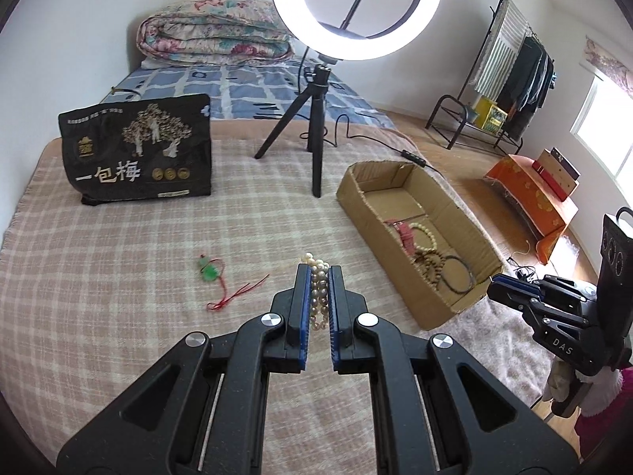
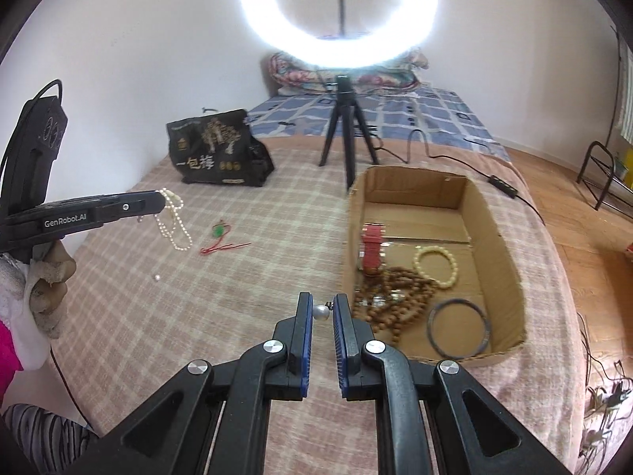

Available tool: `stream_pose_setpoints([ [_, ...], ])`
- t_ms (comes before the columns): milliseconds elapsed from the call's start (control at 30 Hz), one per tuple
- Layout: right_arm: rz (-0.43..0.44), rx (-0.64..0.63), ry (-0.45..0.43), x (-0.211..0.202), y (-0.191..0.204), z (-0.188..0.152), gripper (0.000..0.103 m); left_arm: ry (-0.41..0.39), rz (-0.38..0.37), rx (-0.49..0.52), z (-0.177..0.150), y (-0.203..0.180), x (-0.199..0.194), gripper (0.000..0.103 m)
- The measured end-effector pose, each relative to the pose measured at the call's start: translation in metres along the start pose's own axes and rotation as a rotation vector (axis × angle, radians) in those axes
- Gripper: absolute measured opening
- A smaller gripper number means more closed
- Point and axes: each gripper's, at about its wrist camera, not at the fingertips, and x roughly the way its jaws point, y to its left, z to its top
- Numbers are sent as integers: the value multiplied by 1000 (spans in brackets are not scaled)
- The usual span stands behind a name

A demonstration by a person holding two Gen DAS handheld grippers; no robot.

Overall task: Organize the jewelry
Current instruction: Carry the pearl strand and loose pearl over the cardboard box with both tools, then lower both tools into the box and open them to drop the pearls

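My left gripper [image 1: 321, 271] is shut on a white pearl necklace [image 1: 319, 291], raised above the checked blanket. In the right wrist view the left gripper [image 2: 161, 198] is at the far left and the pearl necklace [image 2: 174, 225] dangles in loops from its tips. My right gripper [image 2: 322, 303] is shut on a small silvery pearl stud [image 2: 321, 312], just left of the cardboard box [image 2: 504, 237]. The box holds a red strap [image 2: 372, 251], a cream bead bracelet [image 2: 435, 267], brown beads [image 2: 399, 301] and a dark bangle [image 2: 459, 328]. A green pendant on red cord [image 1: 209, 273] lies on the blanket.
A black snack bag [image 1: 138, 150] stands at the back left. The ring light's tripod [image 1: 316, 134] and its cable [image 1: 379, 142] are behind the cardboard box [image 1: 379, 217]. One loose pearl [image 2: 157, 277] lies on the blanket. Beyond are a folded quilt [image 1: 213, 35] and a clothes rack [image 1: 510, 75].
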Motion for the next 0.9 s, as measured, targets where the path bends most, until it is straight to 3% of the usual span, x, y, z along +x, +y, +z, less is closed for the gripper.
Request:
stream_pose_setpoints([
  [400, -65, 41, -17, -11, -47, 5, 8, -11, -44, 39, 35, -40, 35, 6],
  [900, -112, 56, -1, 8, -82, 16, 9, -11, -99, 76, 74, -83, 93, 6],
])
